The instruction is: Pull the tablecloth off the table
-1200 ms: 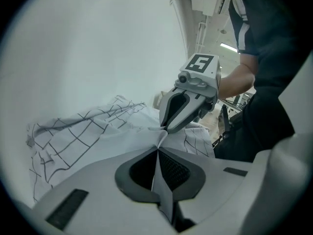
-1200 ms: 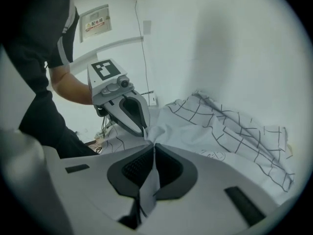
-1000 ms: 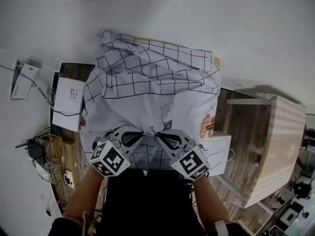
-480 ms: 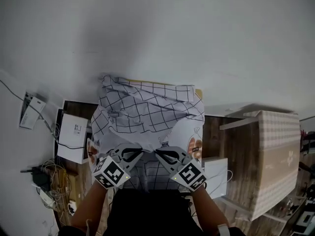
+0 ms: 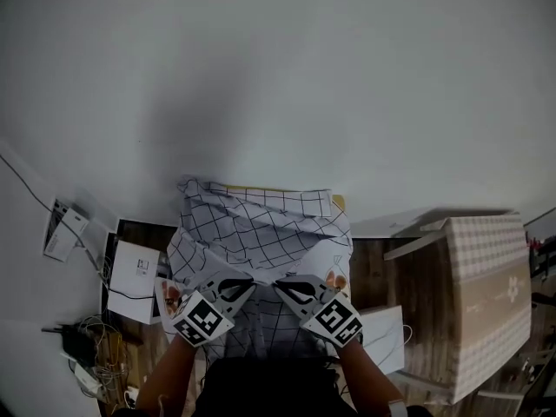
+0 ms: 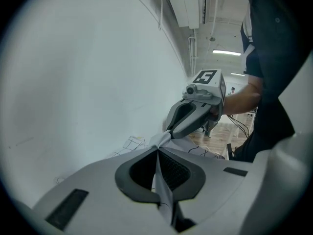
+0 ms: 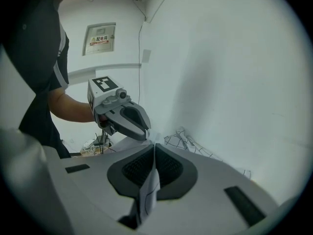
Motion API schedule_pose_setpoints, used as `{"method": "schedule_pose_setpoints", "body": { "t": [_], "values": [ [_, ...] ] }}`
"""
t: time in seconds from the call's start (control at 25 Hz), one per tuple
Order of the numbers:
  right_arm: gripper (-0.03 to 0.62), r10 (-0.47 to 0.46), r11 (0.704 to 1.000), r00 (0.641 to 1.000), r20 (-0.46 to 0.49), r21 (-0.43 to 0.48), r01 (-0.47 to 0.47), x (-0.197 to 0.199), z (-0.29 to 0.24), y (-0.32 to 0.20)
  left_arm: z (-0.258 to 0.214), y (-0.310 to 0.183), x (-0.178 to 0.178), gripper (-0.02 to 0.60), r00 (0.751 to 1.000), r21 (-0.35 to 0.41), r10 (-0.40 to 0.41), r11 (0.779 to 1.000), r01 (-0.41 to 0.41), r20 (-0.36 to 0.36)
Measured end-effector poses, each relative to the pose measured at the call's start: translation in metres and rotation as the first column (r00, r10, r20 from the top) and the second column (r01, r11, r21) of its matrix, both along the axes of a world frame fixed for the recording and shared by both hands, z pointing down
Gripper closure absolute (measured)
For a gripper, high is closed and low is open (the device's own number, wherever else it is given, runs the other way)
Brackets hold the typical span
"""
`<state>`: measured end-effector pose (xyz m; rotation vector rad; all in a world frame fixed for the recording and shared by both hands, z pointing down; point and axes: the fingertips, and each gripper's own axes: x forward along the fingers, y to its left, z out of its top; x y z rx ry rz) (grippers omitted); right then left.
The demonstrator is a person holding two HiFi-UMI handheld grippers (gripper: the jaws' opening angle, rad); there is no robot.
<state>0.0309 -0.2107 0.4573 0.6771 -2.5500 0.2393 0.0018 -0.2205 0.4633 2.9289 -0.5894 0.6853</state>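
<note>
While the white box [image 5: 135,272] and the tangle of cables [image 5: 87,354] lie on the floor at the far left and take no part in the work, the left gripper [image 6: 157,149] is busy. Its jaws are pressed together on a fold of the tablecloth [image 5: 261,224], and the thin fabric runs between the two ribbed pads. I judge that the grip is made at the near edge so that the whole sheet can follow one pull toward the person.

The tablecloth, white with a black grid, is bunched in wrinkles. Most of it lies on the table against the wall, and its near part rises to the two grippers.

Just beside the left one, the right gripper [image 7: 154,144] is also closed on the same edge, with a strip of cloth hanging down between its jaws. Holding at two points near each other probably keeps the fabric from slipping out on one side.

Further right, a thin yellow line at the far corner seems to be the bare table edge [image 5: 337,201], although it is too small to be sure. At the far right stands a large box with a checked pattern [image 5: 486,294], well apart from the cloth.
</note>
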Motion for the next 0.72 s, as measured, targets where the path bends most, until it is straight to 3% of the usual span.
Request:
{"method": "schedule_pose_setpoints", "body": {
  "t": [0.28,0.72],
  "values": [
    [0.571,-0.008,0.997,1.0,-0.002,0.072,0.008,0.001,-0.031,-0.015,-0.031,-0.019,0.003,0.566,1.0,0.082,0.011,0.997,-0.012,0.017],
    [0.572,0.014,0.987,0.998,0.067,0.156,-0.025,0.005,-0.097,-0.036,-0.097,-0.04,0.004,0.566,1.0,0.202,0.01,0.979,-0.004,-0.029]
  ]
}}
